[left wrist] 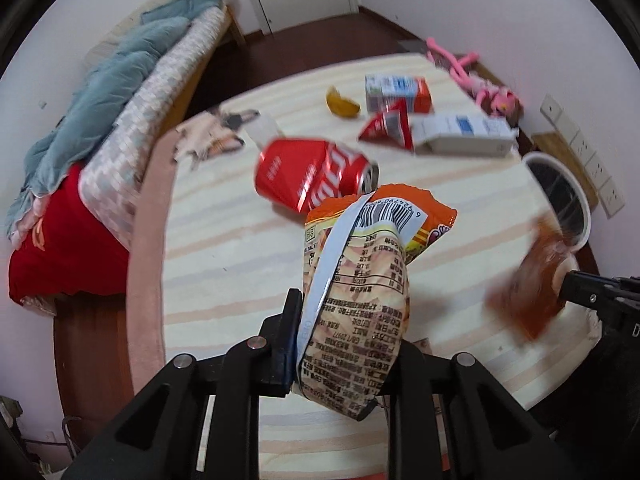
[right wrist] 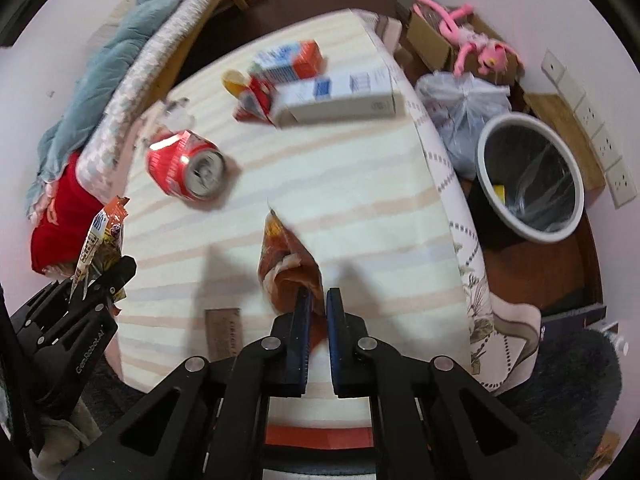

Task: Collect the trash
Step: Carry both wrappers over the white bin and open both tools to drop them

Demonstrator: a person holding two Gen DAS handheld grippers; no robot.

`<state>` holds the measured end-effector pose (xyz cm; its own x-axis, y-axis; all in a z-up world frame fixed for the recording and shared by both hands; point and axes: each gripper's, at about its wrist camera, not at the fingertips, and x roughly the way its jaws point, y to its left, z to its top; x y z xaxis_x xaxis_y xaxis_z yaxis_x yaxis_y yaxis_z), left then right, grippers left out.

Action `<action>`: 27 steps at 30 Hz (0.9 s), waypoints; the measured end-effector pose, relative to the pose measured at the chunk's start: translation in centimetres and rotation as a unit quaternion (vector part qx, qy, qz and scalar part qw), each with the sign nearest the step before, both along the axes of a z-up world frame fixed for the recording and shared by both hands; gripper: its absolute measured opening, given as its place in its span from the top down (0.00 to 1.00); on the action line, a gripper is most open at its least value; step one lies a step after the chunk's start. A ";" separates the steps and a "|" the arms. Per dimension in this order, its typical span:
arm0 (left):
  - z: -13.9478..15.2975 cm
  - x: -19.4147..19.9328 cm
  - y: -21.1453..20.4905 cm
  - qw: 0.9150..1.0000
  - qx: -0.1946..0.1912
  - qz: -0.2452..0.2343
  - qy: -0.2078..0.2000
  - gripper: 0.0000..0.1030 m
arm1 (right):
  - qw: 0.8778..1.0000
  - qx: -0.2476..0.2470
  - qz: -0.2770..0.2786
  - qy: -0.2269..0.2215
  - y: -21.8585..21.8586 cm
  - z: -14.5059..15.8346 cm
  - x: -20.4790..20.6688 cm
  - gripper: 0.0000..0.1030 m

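holding trash in both grippers here, over a bed with a striped cream sheet (right wrist: 320,208). the left gripper (left wrist: 340,344) has its fingers clamped tight on an orange snack bag (left wrist: 360,280), barcode side up, the bag standing up between the pads and lifted off the sheet. the right gripper (right wrist: 318,320) has its blue-padded fingers nearly closed with just a narrow gap, and a crumpled brown-red wrapper (right wrist: 288,256) is pinched against the left pad, sticking up and forward; it's blurry so the exact contact on the other pad is hard to tell.

still lying on the sheet: a dented red soda can (right wrist: 186,170) on its side, a long white box (right wrist: 336,100), a white-and-orange carton (right wrist: 290,60) behind it, a small red packet (left wrist: 388,124) and what looks like a banana peel (left wrist: 340,104).

the trash bin (right wrist: 530,178), white rim with a clear liner, sits on the floor off the right edge of the bed, beside a knotted plastic bag (right wrist: 464,104). a pink plush toy (right wrist: 476,46) lies on a cardboard box further back.
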<state>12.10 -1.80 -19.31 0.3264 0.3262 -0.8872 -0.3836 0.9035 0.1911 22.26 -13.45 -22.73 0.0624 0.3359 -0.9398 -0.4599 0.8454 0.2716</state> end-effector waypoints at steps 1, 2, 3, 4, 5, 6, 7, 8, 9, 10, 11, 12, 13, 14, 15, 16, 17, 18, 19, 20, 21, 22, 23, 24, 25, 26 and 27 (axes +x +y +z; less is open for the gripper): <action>0.4 0.4 0.7 1.000 -0.001 0.003 -0.003 0.82 | 1.000 0.006 0.003 -0.005 0.1 0.7 0.0 0.93; 0.8 0.6 1.0 1.000 -0.008 0.011 -0.004 0.82 | 1.000 0.013 0.007 -0.009 0.3 1.4 0.0 0.93; 1.2 0.8 1.4 1.000 -0.006 0.012 -0.008 0.82 | 1.000 0.019 0.009 -0.011 0.3 1.9 0.1 0.94; 1.4 0.9 1.5 1.000 -0.001 0.013 -0.010 0.82 | 1.000 0.024 0.008 -0.012 0.3 2.2 0.2 0.94; 1.1 1.3 2.3 1.000 -0.003 0.017 -0.006 0.82 | 1.000 0.027 0.009 -0.011 0.0 2.3 0.2 0.93; 1.1 1.3 2.4 1.000 0.005 0.021 -0.006 0.82 | 1.000 0.021 0.006 -0.002 -0.1 1.9 0.5 0.92; 0.7 1.3 2.6 1.000 0.008 0.025 -0.003 0.82 | 1.000 0.014 -0.003 0.010 -0.2 1.3 0.9 0.89; 0.1 1.2 2.8 1.000 0.001 0.031 0.004 0.82 | 1.000 0.013 -0.009 0.021 -0.4 0.6 1.1 0.74; -0.4 1.1 2.8 0.999 -0.005 0.037 0.010 0.82 | 0.999 0.014 -0.017 0.040 -0.7 -0.3 1.3 0.54; -1.3 0.9 3.0 0.999 -0.009 0.043 0.019 0.82 | 0.998 0.019 -0.023 0.058 -0.9 -1.4 1.2 0.48; -2.4 0.7 3.1 0.998 -0.012 0.047 0.031 0.82 | 0.997 0.025 -0.020 0.073 -0.9 -2.3 0.9 0.46; -3.3 0.4 3.2 0.998 -0.016 0.051 0.040 0.82 | 0.996 0.020 -0.016 0.081 -0.9 -3.2 0.6 0.46; -4.2 0.1 3.3 0.997 -0.022 0.056 0.050 0.82 | 0.996 0.016 -0.009 0.084 -0.7 -3.8 0.1 0.46; -5.2 -0.4 3.4 0.996 -0.028 0.062 0.062 0.82 | 0.996 0.009 0.002 0.088 -0.3 -4.6 -0.4 0.46; -6.0 -0.8 3.4 0.995 -0.035 0.066 0.071 0.82 | 0.996 -0.005 0.012 0.092 0.1 -5.7 -1.0 0.46; -6.9 -1.2 3.5 0.993 -0.042 0.072 0.081 0.82 | 0.995 -0.010 0.019 0.096 0.4 -6.5 -1.5 0.46; -7.4 -1.5 3.7 0.992 -0.047 0.076 0.086 0.82 | 0.995 -0.017 0.026 0.098 0.7 -7.2 -1.9 0.46; -8.1 -1.8 3.9 0.991 -0.051 0.081 0.093 0.82 | 0.995 -0.027 0.033 0.088 1.0 -7.6 -2.4 0.47; -8.5 -2.1 4.0 0.990 -0.054 0.085 0.098 0.82 | 0.996 -0.030 0.039 0.069 1.2 -7.4 -2.8 0.52; -8.8 -2.4 4.1 0.989 -0.057 0.089 0.101 0.82 | 0.996 -0.039 0.051 0.056 1.7 -7.4 -3.2 0.72; -9.0 -2.5 4.2 0.989 -0.059 0.092 0.102 0.82 | 0.996 -0.048 0.058 0.054 2.0 -7.6 -3.5 0.75; -9.1 -2.7 4.3 0.988 -0.061 0.094 0.103 0.82 | 0.996 -0.050 0.058 0.048 2.1 -7.6 -3.7 0.76; -9.0 -2.7 4.3 0.988 -0.061 0.094 0.102 0.82 | 0.996 -0.049 0.059 0.041 2.1 -7.5 -3.8 0.81; -8.9 -2.7 4.3 0.989 -0.061 0.093 0.101 0.82 | 0.997 -0.046 0.056 0.035 2.0 -7.3 -3.8 0.83; -8.6 -2.7 4.3 0.989 -0.059 0.097 0.096 0.82 | 0.997 -0.043 0.053 0.032 1.8 -7.0 -3.8 0.83; -8.1 -2.6 4.2 0.989 -0.058 0.096 0.092 0.82 | 0.998 -0.038 0.048 0.027 1.6 -6.4 -3.7 0.84; -7.5 -2.5 4.2 0.990 -0.056 0.094 0.086 0.82 | 0.998 -0.030 0.043 0.021 1.2 -5.6 -3.5 0.84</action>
